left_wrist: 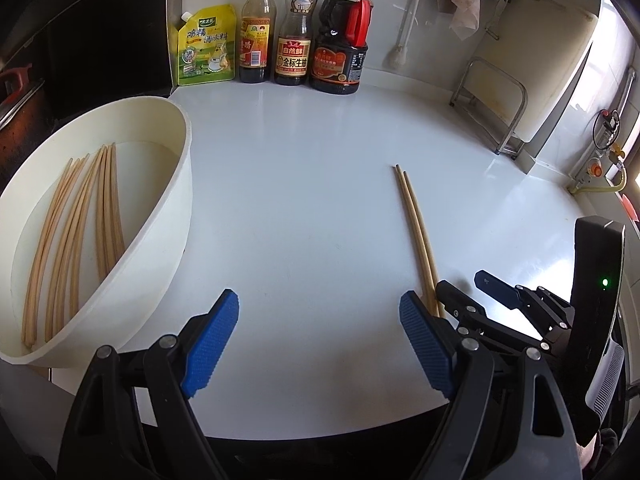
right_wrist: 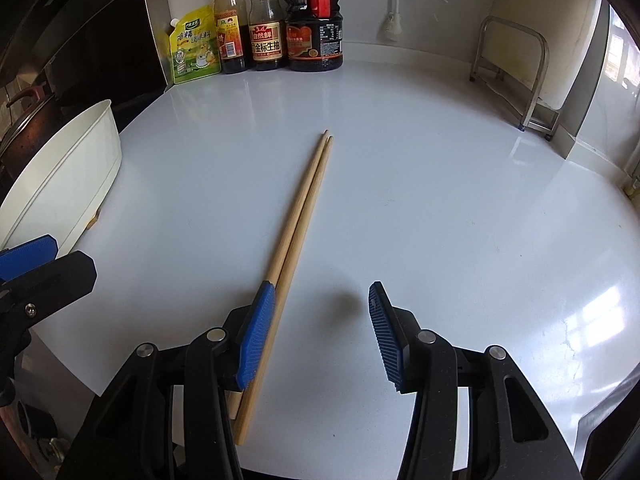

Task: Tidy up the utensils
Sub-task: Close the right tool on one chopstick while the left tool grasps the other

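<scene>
White surface point(right_wrist: 400, 200) carries a pair of chopsticks point(right_wrist: 304, 208) lying side by side, well right of the white tub point(left_wrist: 176, 208) that holds more chopsticks point(left_wrist: 80, 220). Right gripper point(right_wrist: 320, 332) straddles the pair's near end, fingers apart, not pinching. Left gripper point(left_wrist: 320, 340) hovers nearby, fingers wide, empty.

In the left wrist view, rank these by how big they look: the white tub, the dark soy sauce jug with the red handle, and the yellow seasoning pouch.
1. White tub, by far the largest, though it is also nearest the camera.
2. Soy sauce jug.
3. Yellow seasoning pouch, shorter than the jug and standing in the same row.
</scene>
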### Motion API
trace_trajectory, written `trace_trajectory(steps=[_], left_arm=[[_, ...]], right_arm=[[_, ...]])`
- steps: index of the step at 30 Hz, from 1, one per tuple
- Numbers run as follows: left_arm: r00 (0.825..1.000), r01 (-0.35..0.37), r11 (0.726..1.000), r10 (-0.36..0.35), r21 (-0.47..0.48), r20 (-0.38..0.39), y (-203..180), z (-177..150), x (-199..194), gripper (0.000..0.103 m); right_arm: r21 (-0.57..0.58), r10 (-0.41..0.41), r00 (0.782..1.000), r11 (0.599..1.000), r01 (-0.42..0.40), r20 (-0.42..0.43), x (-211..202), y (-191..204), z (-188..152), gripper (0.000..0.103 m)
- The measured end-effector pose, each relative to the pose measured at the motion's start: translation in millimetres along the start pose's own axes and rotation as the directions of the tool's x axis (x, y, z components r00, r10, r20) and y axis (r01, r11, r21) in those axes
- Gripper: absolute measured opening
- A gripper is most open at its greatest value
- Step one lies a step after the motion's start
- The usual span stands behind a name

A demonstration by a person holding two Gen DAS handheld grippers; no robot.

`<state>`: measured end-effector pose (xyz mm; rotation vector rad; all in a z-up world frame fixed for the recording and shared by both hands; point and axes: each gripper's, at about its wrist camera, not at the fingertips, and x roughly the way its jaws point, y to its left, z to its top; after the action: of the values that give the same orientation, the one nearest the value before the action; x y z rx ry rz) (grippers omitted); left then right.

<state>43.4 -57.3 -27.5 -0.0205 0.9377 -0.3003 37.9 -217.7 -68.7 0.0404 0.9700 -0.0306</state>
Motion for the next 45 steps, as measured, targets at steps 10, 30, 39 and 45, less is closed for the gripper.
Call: trace_trajectory(steps=[10, 30, 39, 45], left_arm=[[1.000, -0.004, 1.000, 0.004, -0.003, -0.019, -1, 2, 8, 0.081], [0.999, -0.010, 0.997, 0.013, 0.072, -0.040, -46, 16, 49, 0.081], [0.998, -0.032, 0.997, 0.037, 0.076, -0.058, -53, 17, 67, 0.082], [0.997, -0.051, 0.995, 0.057, 0.088, -0.058, -57, 18, 73, 0.083]], right_arm=[[-0.050, -0.017, 1.000, 0.999, 0.017, -0.006, 4, 7, -2, 0.008], [0.084, -0.087, 0.996, 0.993, 0.088, -0.011, -6, -76, -13, 0.007], [0.056, -0.097, 0.995, 0.994, 0.095, 0.035, -13, -84, -6, 0.028], [0.062, -0.085, 0.996, 0.995, 0.084, 0.012, -2, -90, -5, 0.028]])
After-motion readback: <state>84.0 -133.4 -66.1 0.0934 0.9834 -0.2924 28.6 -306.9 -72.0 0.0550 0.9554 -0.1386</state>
